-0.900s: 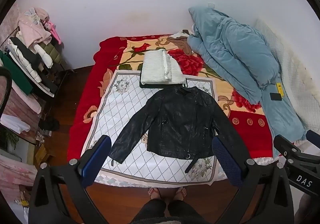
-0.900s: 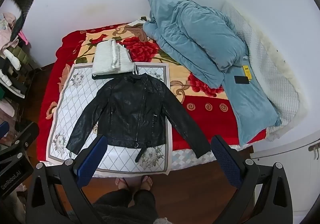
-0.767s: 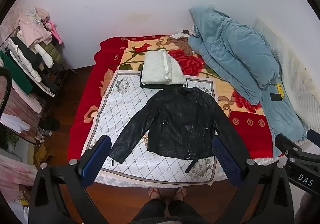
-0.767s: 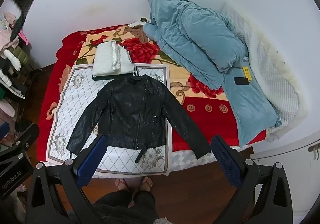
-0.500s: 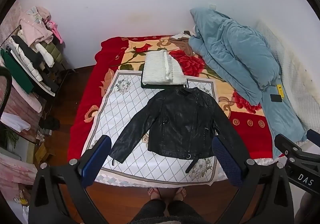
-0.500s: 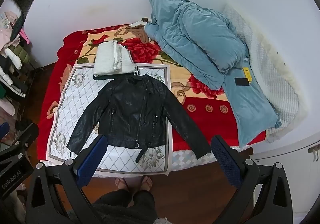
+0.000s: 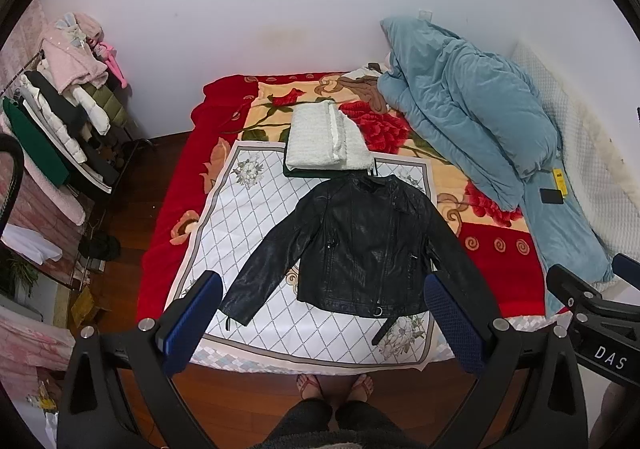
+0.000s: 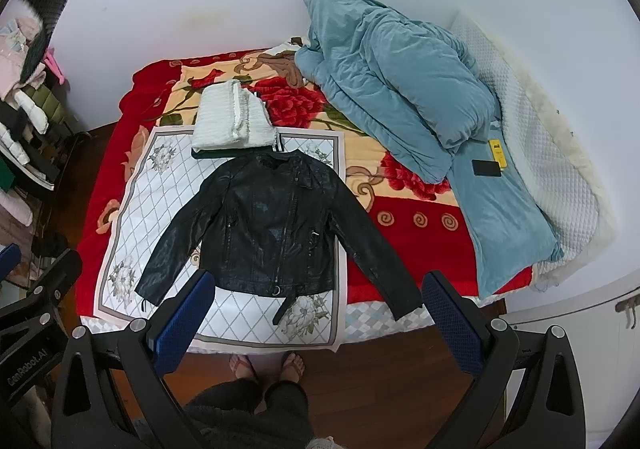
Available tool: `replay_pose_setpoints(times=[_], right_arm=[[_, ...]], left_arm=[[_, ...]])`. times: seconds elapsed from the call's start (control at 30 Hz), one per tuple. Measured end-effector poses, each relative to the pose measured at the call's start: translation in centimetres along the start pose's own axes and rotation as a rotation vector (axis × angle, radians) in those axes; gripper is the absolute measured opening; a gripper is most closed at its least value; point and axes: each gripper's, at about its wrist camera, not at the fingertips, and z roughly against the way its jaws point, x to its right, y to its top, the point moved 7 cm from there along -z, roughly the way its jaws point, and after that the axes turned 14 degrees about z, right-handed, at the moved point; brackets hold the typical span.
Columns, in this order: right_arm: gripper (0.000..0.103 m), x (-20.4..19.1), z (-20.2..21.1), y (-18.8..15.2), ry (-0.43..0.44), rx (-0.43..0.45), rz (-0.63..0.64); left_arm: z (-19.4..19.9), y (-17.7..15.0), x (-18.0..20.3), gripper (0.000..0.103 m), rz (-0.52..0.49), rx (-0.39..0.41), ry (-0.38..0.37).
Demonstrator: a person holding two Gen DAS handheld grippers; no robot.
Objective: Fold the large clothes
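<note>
Jacket [image 7: 360,245] lies flat, front up, on the bed [image 7: 176,225], collar toward the wall, hem toward the person, sleeves splayed out sideways. It sits ahead of and below both claws, well apart. Left claw [image 7: 320,323] spread wide, empty. Right claw [image 8: 316,323] spread wide, empty, nearer the right sleeve cuff.

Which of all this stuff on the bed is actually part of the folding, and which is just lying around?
For the job:
black jacket, spread flat
white patterned cloth under it

Just lying about:
folded white garment
blue duvet
black phone
clothes rack
</note>
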Motion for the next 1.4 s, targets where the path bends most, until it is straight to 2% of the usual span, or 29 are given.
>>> replay_pose_setpoints(times=[0.47,0.63,1.4], right_arm=[[0.103,0.0,0.3,0.1,0.0,0.001,0.001],[0.103,0.0,0.3,0.0,-0.002,0.005,0.003],[0.103,0.0,0.9,-0.1,-0.005,0.016,0.004]], left_arm=[[0.7,0.3,-0.3,0.103,0.003,0.002,-0.006],[2.7,0.6,0.1,0.103,0.004,0.005,-0.004],[3.1,0.4,0.3,0.103,0.005,0.013,-0.007]])
